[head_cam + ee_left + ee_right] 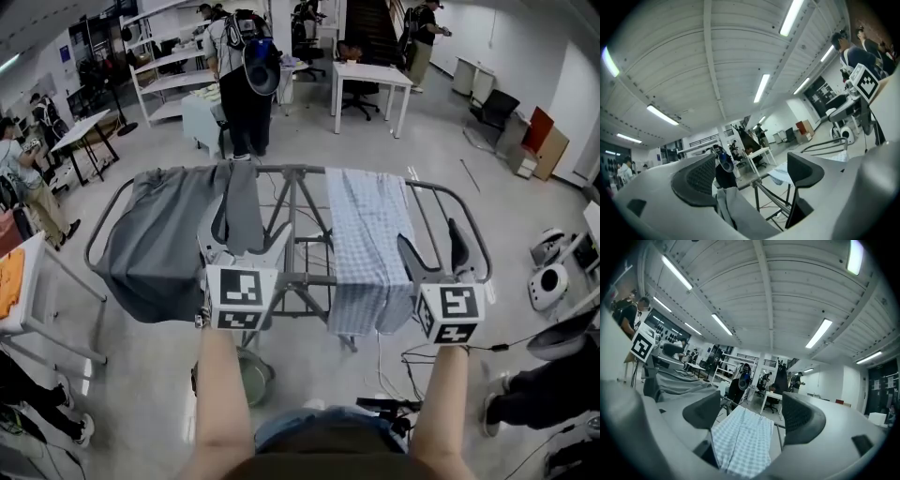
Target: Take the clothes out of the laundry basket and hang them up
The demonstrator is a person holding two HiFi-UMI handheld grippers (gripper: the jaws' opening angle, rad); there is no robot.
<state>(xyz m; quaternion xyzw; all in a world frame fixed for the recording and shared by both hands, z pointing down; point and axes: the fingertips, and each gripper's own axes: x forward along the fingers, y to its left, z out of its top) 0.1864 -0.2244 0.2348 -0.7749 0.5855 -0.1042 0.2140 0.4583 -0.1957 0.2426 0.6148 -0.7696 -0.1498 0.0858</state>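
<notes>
A grey metal folding drying rack (298, 172) stands on the pale floor (141, 375). A dark grey garment (155, 234) hangs draped over its left side, and a light blue-and-white checked cloth (366, 248) hangs over its right rails.

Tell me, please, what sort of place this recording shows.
Most likely an open-plan lab or workshop hall rather than a home: white work tables, metal shelving and office chairs stand under ceiling strip lights, with the drying rack set up among them.
</notes>
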